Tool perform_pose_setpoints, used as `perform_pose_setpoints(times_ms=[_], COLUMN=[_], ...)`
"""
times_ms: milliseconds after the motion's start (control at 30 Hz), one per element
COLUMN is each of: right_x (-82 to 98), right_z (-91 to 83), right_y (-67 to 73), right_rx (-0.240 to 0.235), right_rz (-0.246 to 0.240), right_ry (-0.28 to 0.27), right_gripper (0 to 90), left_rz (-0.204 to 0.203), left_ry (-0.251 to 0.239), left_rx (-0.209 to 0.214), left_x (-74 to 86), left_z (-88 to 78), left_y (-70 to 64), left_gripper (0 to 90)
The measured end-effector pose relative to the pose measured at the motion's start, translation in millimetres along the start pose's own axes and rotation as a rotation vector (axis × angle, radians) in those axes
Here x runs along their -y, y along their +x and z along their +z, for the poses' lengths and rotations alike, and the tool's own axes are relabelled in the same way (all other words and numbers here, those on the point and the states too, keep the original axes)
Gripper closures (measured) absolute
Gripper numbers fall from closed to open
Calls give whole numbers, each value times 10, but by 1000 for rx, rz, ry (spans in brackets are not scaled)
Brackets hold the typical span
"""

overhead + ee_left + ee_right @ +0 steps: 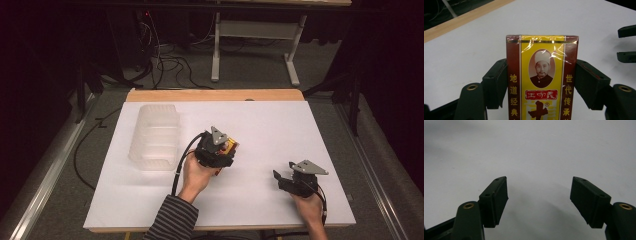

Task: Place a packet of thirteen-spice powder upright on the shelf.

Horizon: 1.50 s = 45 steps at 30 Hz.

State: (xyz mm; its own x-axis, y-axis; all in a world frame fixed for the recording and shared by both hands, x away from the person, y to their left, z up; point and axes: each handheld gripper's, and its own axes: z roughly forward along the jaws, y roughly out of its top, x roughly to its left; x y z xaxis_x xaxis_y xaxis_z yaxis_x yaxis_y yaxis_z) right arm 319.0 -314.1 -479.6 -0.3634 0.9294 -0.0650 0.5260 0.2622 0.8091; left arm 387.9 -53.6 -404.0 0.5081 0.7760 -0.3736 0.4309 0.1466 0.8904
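A yellow and dark red box [541,75] with a portrait and Chinese characters sits between the jaws of my left gripper [541,67], which is shut on its two long sides. In the high view the left gripper [227,152] holds the box [231,146] near the middle of the white table [270,125]. My right gripper [284,172] rests low at the front right, jaws spread wide. In its own view the right gripper [539,187] is open over bare white surface. The right gripper's fingertips [627,31] show at the right edge of the left gripper view.
A clear plastic container [155,137] stands on the table's left part, left of the left gripper. A wooden edge [215,95] runs along the far side of the table. Beyond it on the floor are cables [170,62] and a white frame's legs [292,70].
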Motion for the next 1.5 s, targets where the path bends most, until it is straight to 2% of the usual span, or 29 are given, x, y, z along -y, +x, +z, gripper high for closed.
perform_pose_setpoints(times_ms=[267, 400, 567, 767, 833, 900, 933, 1200, 1333, 1500], right_x=[1, 2, 2, 2, 4, 5, 5, 4, 5, 5], right_z=[-3, -4, -4, -6, -7, -12, -11, -10, -12, -13], right_y=[0, -5, -4, -4, -8, -6, -5, -5, -1, -4], right_rx=[2, -3, -4, -7, -8, -10, -9, -11, -9, -12], right_rz=[1, 1, 9, 10, 3, -1, -1, -2, -1, 0], right_ry=[-2, -5, -5, -7, -10, -13, -13, -11, -12, -13], right_gripper=[306, 306, 306, 306, 306, 309, 310, 310, 310, 309], left_rz=[-8, -11, -49, -60, -49, -48, -60, -86, -97, -91], left_ry=[-26, -41, -80, -108, -103, -113, -127, -180, -184, -190], left_rx=[-9, -20, -35, -53, -55, -62, -63, -89, -97, -109], left_x=[-60, -100, -183, -267, -275, -293, -304, -417, -448, -466], left_z=[-87, -141, -249, -360, -385, -422, -431, -557, -594, -631], left_y=[59, 117, 236, 332, 346, 372, 381, 532, 584, 633], left_gripper=[328, 327, 328, 328, 327, 328, 328, 328, 327, 328])
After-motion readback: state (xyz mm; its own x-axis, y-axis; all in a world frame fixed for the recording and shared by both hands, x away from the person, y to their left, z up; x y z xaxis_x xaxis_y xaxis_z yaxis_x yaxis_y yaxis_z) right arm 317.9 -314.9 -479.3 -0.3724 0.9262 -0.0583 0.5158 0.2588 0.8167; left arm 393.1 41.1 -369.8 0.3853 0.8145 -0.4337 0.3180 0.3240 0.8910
